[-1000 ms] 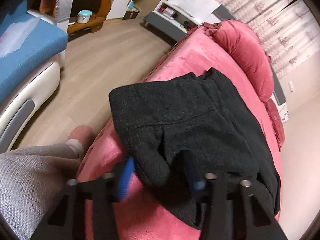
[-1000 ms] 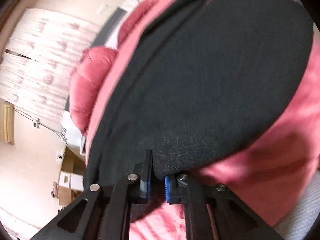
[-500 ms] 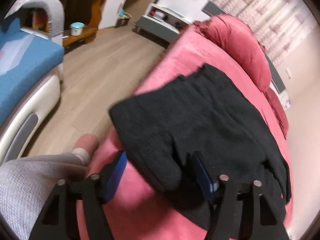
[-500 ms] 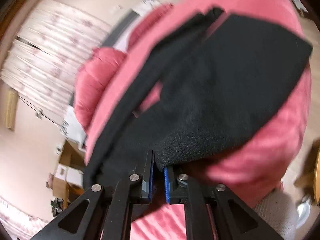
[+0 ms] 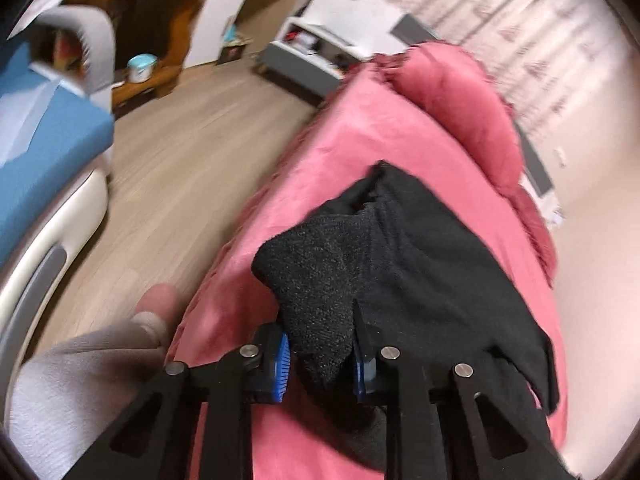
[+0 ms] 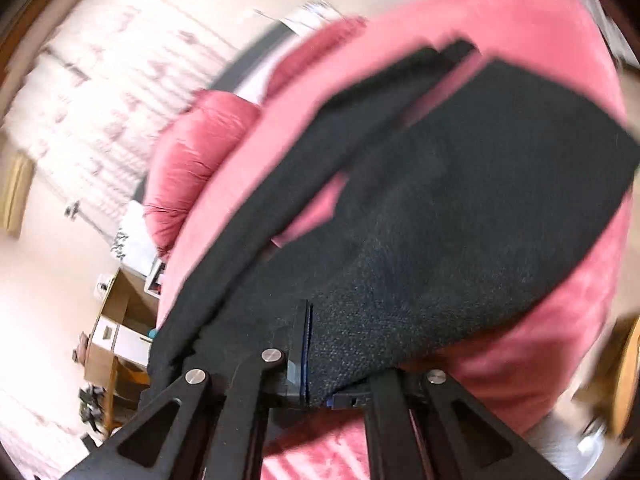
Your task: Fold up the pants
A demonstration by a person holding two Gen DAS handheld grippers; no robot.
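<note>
Left wrist view: both my grippers pinch the black pants (image 5: 420,280) and lift them off the pink bed (image 5: 360,128).

My left gripper (image 5: 320,360) has just been closing and now squeezes a thick bunch of cloth at 6 o'clock. My right gripper (image 6: 316,360) is clamped on a thin edge. The pants hang toward 12 o'clock, partly on the bed. That thin edge could slip out if I pull too fast, and the fold would flop. A second ago the pants lay flatter; now they are raised and bunched.

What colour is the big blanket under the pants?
Pink-red bedcover, plain, no pattern. The left wrist view shows it best, under the black pants.
</note>
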